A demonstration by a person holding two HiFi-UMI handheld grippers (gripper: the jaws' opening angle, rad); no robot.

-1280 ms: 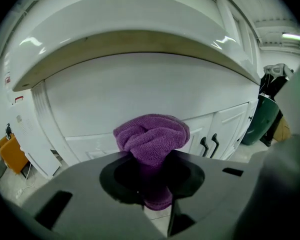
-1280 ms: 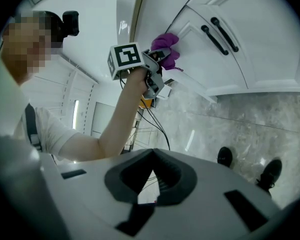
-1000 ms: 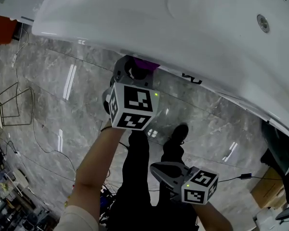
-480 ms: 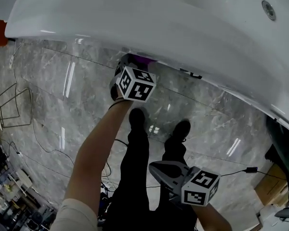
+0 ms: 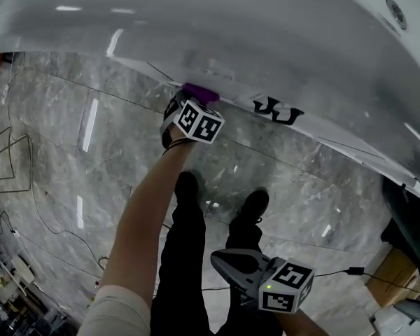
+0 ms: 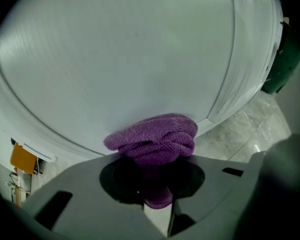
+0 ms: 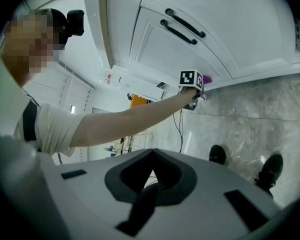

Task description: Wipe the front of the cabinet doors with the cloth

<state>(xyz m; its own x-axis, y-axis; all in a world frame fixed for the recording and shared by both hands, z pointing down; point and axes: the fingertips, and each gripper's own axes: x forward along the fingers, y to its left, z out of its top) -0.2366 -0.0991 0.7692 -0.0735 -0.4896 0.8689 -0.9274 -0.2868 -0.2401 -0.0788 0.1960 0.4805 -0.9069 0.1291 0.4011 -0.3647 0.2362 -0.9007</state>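
Two jaws of the left gripper pinch a bunched purple cloth. It presses against the lower edge of the white cabinet door, far out at arm's reach, just above the grey stone floor. The right gripper hangs near the person's legs, its jaws together on nothing. To wipe well, I judge the cloth should be pressed firmly to the door and drawn in overlapping strokes along the panel and up toward the black handles. The hard jaws should not scrape the paint. Only a small wad meets the surface, so each pass covers little, and slow, even pressure matters.
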